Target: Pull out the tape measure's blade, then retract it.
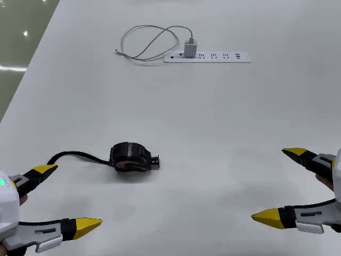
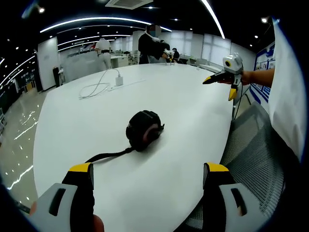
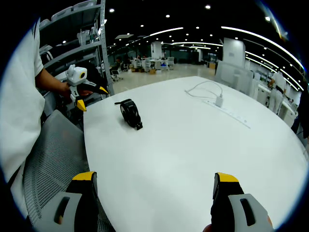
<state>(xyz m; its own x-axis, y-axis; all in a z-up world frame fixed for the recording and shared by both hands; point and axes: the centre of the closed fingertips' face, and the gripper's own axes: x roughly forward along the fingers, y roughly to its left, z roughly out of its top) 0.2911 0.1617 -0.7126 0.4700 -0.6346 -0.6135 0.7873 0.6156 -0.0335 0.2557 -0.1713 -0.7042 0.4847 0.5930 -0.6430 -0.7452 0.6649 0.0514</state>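
Note:
A black tape measure (image 1: 131, 157) lies on the white table (image 1: 213, 117), its black wrist strap (image 1: 74, 156) trailing left and its blade tip at the right side, not drawn out. The left gripper view has it (image 2: 144, 129) ahead of the jaws; the right gripper view has it (image 3: 130, 112) far off to the left. My left gripper (image 1: 63, 196) is open at the near left, its upper finger close to the strap's end. Well to the right of the tape, my right gripper (image 1: 287, 184) is open and holds nothing.
At the far side of the table lie a white power strip (image 1: 208, 56) with a plugged-in charger (image 1: 191, 48) and a coiled white cable (image 1: 146, 44). The table's left edge runs along a glossy floor (image 1: 21, 37). A mesh chair (image 2: 260, 164) stands near me.

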